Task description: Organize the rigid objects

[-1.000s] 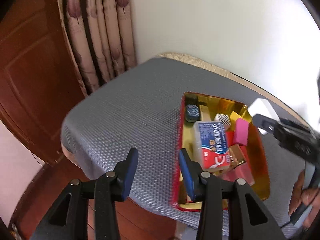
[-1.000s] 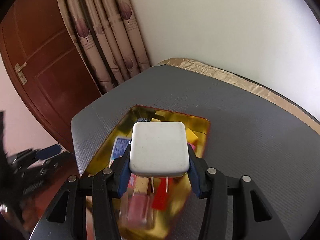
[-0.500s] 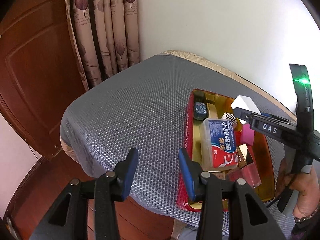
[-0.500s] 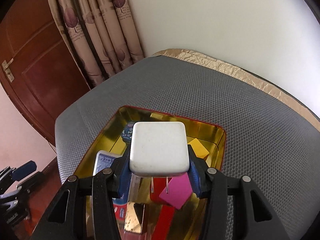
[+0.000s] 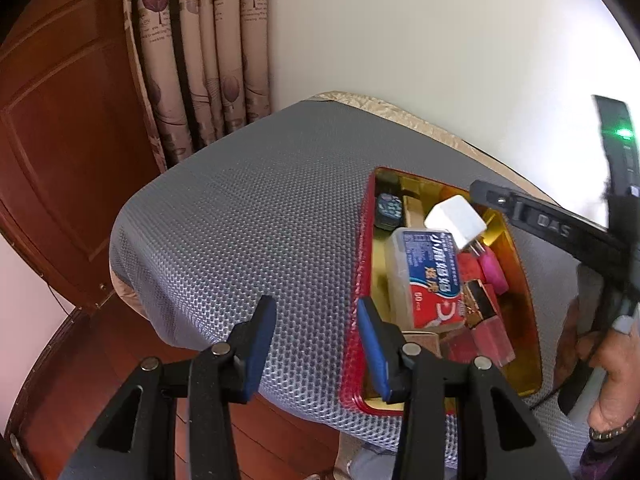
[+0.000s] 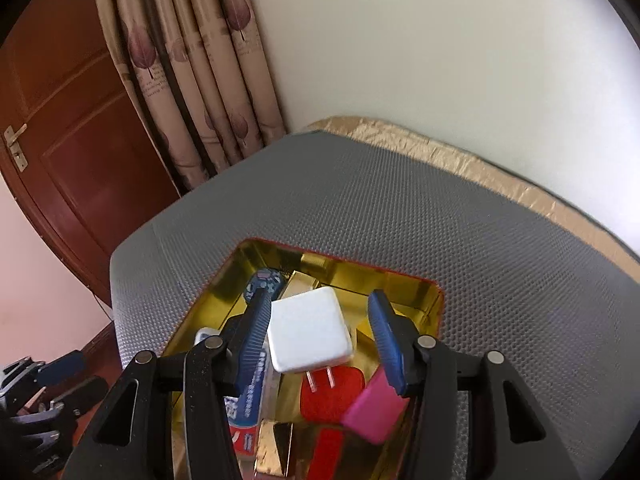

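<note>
A red tin with a gold inside [image 5: 356, 280] [image 6: 332, 268] lies on the grey mesh table and holds several small items. My right gripper [image 6: 320, 336] is open above it, and the white plug adapter [image 6: 308, 330] [image 5: 454, 220] sits tilted between the jaws, its prongs down over a red block [image 6: 336, 396]. In the tin are also a white and blue box [image 5: 428, 276], a pink eraser [image 6: 374, 410] and a dark patterned piece [image 5: 388, 206]. My left gripper [image 5: 316, 332] is open and empty at the tin's near left edge.
The grey mesh mat [image 5: 248, 216] covers the table, with a gold cloth border [image 6: 440, 152] at the back. A curtain [image 5: 208, 52] and a wooden door [image 5: 60, 128] stand at the left. The table's edge drops off near my left gripper.
My right gripper has opened and let go of the white plug adapter, which has tipped and dropped lower into the tin. My left gripper has stayed open in much the same place.
</note>
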Demonstrator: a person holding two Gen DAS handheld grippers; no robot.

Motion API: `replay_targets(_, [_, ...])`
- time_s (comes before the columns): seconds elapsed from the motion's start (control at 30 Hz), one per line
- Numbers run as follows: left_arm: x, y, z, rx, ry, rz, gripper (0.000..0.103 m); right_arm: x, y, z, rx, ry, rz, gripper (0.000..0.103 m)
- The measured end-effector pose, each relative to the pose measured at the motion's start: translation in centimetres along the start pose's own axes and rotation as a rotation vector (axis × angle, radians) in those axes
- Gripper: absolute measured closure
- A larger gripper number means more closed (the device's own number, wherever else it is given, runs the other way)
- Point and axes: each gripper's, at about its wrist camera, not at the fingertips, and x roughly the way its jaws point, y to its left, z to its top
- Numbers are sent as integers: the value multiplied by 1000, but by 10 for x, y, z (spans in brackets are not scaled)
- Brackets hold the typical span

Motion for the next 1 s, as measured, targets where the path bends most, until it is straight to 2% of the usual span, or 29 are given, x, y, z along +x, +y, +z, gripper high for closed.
replay_targets(0.07, [-4,-2,-1,13,-22,-3,60,-16,6,-5,-7,-16,4,54])
replay_targets(0.13, [-9,-4,-4,25,-44,-23,60,-41,15,-17,-30,-62,-12,47])
replay_targets(0.2, [-12,-5,-8,31,-69,-65,60,-67,26,-37,-40,-117,-50,21])
replay_targets(0.27, [-10,-6,-12,27,-46,-112,60,-87,31,-57,-35,-160,-92,14])
replay_targets(0.37, [-12,-6,-19,5,-37,-152,60,-107,41,-83,-46,-201,-131,10])
replay_targets(0.47, [-19,-9,-23,12,-40,-152,60,-118,46,-104,-25,-206,-178,10])
replay_targets(0.67, [-57,-14,-33,56,-134,-91,60,-139,54,-126,5,-222,-215,8])
replay_targets(0.77, [-72,-10,-38,44,-169,-84,60,-153,63,-131,-3,-252,-225,4])
replay_targets(0.9, [-86,-7,-43,39,-208,-69,60,-166,75,-137,-24,-262,-227,3])
replay_targets(1.0, [-92,-10,-46,66,-235,-25,59,-174,81,-142,-34,-269,-232,3])
